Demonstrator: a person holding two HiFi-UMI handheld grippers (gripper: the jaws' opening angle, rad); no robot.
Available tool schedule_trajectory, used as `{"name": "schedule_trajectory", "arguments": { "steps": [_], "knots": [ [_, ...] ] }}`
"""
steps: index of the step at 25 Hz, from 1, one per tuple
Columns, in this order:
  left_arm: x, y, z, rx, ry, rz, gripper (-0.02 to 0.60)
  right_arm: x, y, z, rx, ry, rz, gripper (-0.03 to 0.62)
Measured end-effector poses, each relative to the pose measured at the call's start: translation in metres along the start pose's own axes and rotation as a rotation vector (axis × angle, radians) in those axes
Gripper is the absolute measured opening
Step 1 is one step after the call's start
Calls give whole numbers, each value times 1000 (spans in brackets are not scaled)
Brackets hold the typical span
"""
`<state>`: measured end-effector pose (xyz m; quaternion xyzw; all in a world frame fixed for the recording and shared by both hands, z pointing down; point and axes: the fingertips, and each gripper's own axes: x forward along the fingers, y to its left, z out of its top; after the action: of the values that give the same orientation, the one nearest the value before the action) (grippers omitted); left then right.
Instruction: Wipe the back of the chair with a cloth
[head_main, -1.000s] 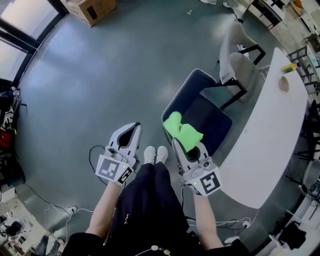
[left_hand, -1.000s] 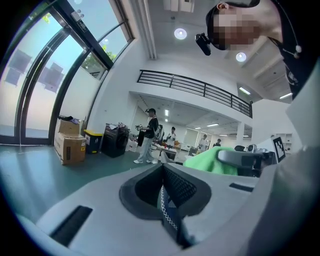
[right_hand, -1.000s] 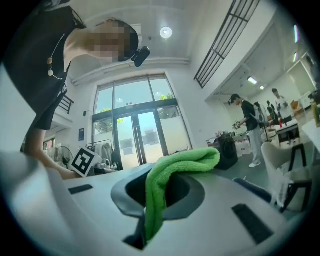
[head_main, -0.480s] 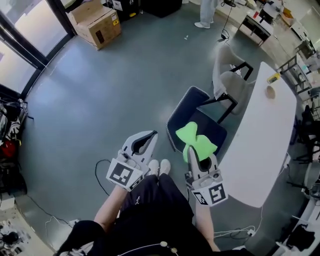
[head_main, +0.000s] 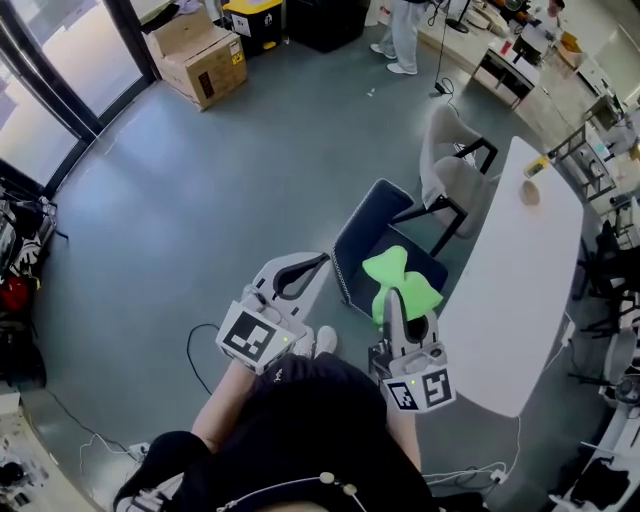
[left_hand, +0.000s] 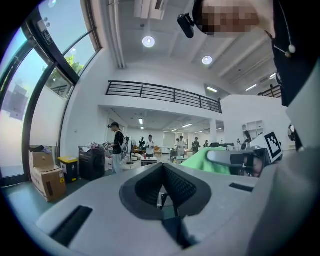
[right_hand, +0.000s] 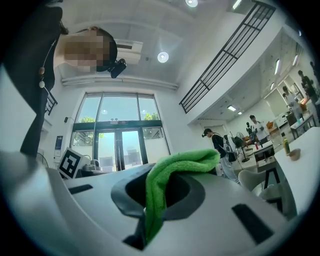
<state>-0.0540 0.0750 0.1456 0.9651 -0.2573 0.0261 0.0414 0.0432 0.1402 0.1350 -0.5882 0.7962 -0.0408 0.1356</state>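
Note:
A dark blue chair (head_main: 372, 222) stands on the floor by the white table, its back (head_main: 343, 268) nearest me. My right gripper (head_main: 392, 297) is held above the seat, shut on a bright green cloth (head_main: 399, 279) that bunches over its tip. In the right gripper view the cloth (right_hand: 172, 172) runs down between the jaws of that gripper (right_hand: 159, 186). To the left of the chair back, my left gripper (head_main: 303, 273) is shut with nothing in it. The left gripper view shows its own jaws (left_hand: 163, 176) closed and the cloth (left_hand: 207, 162) off to the right.
A long white table (head_main: 520, 290) runs along the right, with a bowl (head_main: 529, 192) at its far end. A grey chair (head_main: 448, 160) stands beyond the blue one. A cardboard box (head_main: 200, 60), a yellow bin (head_main: 250, 18) and a standing person (head_main: 405, 30) are far across the grey floor. A cable (head_main: 195, 345) lies near my feet.
Both grippers have come up and forward, the right one carrying the cloth with it. The head view now takes in more of the far floor.

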Motion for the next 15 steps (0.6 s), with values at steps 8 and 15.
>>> {"name": "schedule_trajectory", "arguments": {
  "steps": [8,15],
  "knots": [
    [6,-3,-1,31,3,17,-2,7,-12,5,-52,14,6,20],
    [4,-1,3,35,-15,40,-2,15,-12,11,-28,-10,15,20]
  ]
}}
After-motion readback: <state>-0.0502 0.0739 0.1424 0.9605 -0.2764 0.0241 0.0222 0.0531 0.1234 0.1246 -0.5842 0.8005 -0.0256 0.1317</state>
